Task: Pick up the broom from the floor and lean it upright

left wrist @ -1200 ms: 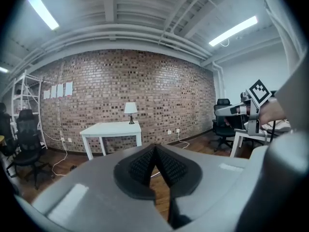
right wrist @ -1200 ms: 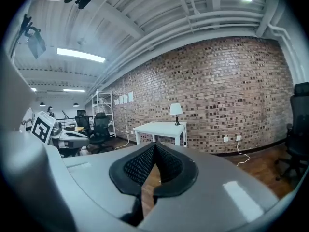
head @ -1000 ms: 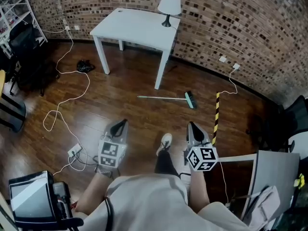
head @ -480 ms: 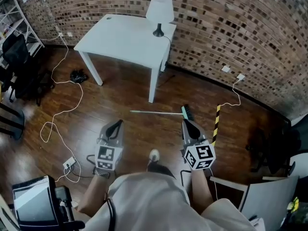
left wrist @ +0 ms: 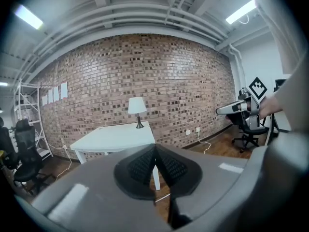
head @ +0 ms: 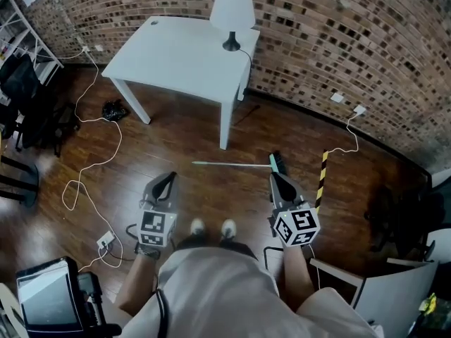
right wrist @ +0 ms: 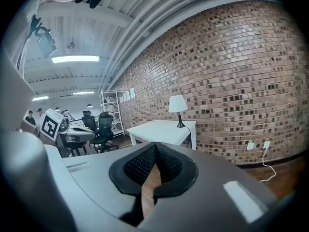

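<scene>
Broom: flat on wooden floor, just in front of white table, brush head beyond the table's corner leg.
Left claw: jaws together, empty, farther from table than broom.
Right claw: jaws together, empty, tip near brush head.

The left gripper has its black ribbed jaws pressed together at the tips, nothing between them, and the white table stands straight beyond. On the table's far corner is a lamp with a white shade; behind the table runs a brick wall. Left of the table stand a metal shelf and a black office chair. Below the table, through the slit under the jaws, shows the broom (just a thin pale sliver). Right of the table hovers the right gripper, with another chair behind it.
</scene>
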